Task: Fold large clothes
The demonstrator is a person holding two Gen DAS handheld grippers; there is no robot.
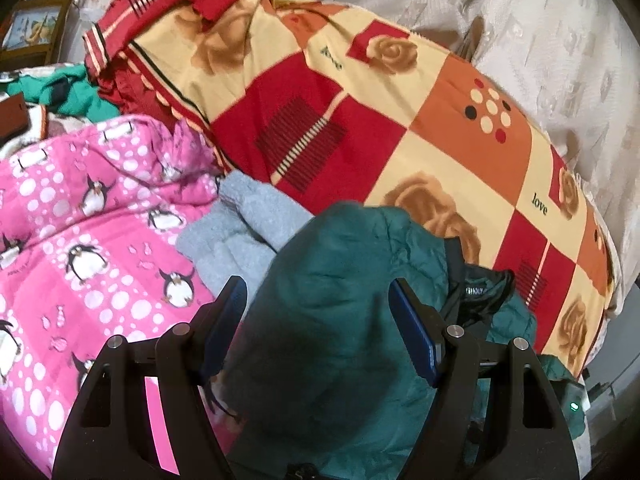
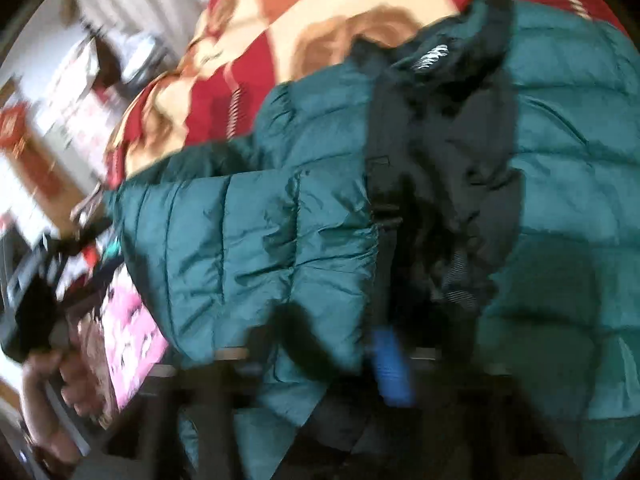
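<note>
left hand-held gripper (image 1: 318, 304) agape, straddling teal jacket (image 1: 340, 280)

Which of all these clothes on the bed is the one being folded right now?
Start at the big red, orange and cream patchwork quilt. Below it, nearest the camera, lies a dark teal quilted puffer jacket with black collar lining. Its neighbours are a pink penguin-print blanket and a fluffy grey garment.

A cream patterned wall covering (image 1: 540, 32) is seen at twelve to three o'clock in the left view. A wooden shelf (image 1: 36, 20) is set at ten o'clock. Daylight is cast throughout; the right view is blurred.
</note>
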